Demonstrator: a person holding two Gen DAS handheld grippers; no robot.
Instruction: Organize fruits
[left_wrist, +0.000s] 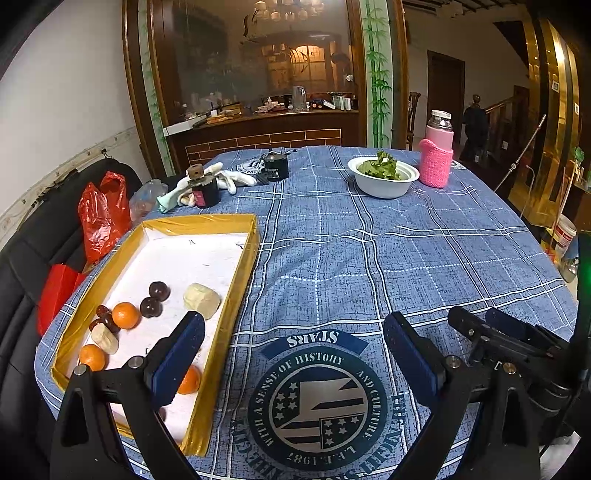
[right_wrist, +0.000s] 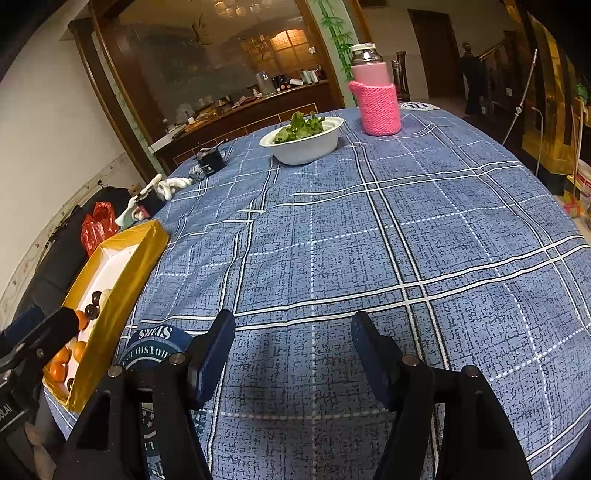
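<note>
You hold the left gripper (left_wrist: 293, 354) and the right gripper (right_wrist: 293, 352) released and empty just beside the gold-edged tray (left_wrist: 240, 266), where the fruits (left_wrist: 125, 315) already lie together, probably so the tabletop (left_wrist: 369, 258) stays free.

The tray (left_wrist: 236, 266) sits at the table's (left_wrist: 369, 258) left edge, fruits (left_wrist: 125, 315) clustered in its near end. Far across, the bowl (left_wrist: 384, 186) stands just left of the bottle (left_wrist: 437, 155); gloves (left_wrist: 225, 179) lie behind the tray.
</note>
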